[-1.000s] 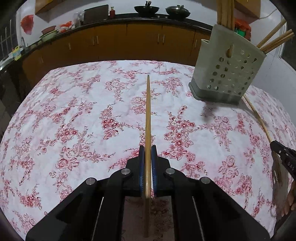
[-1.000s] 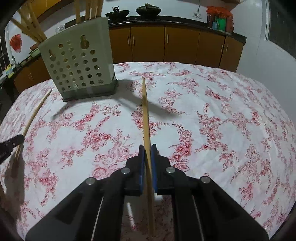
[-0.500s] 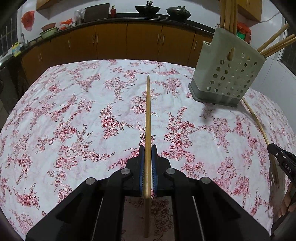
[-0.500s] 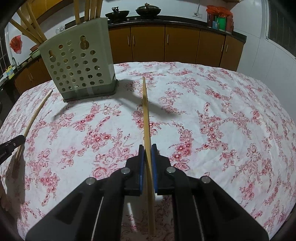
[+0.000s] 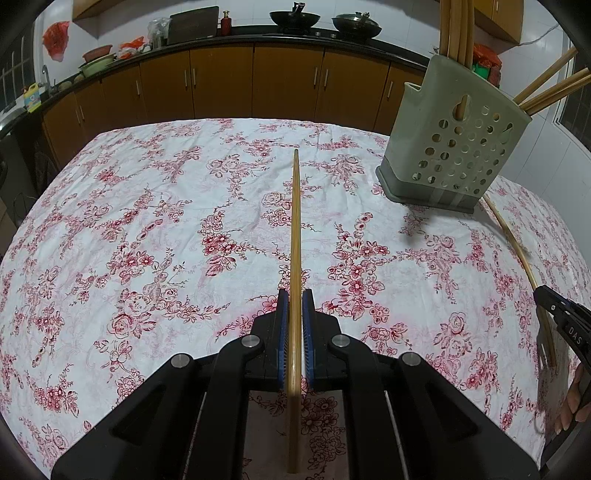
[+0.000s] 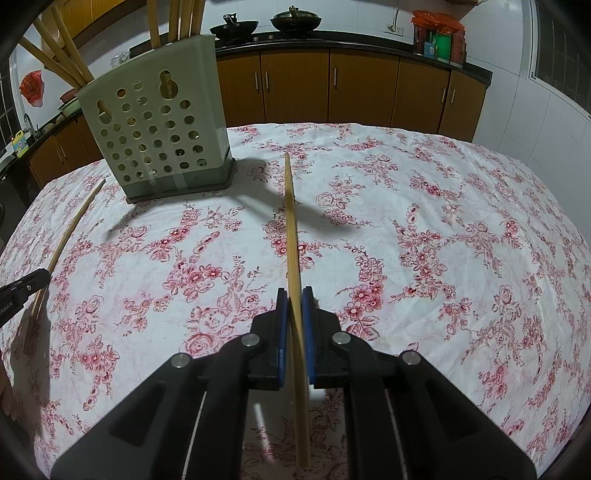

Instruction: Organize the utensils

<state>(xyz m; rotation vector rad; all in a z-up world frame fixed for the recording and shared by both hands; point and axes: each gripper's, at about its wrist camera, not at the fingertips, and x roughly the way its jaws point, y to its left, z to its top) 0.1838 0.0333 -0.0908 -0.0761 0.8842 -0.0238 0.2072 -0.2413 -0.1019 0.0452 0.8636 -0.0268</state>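
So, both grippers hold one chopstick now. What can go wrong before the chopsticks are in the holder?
1. Each chopstick, left and right, is pinched near its rear end, with a long part ahead of the left gripper and right gripper; it might pivot or slip.
2. The holder already has chopsticks leaning outward; a new one could hit them.
3. Pushing on the holder's rim may tip it on the tablecloth.

The tall bamboo chopsticks (image 5: 456,27) standing in your perforated grey-green plastic holder (image 5: 456,147) are running off the top edge. Your black right gripper (image 5: 565,325) is sitting half cut off at the left wrist view's right border.
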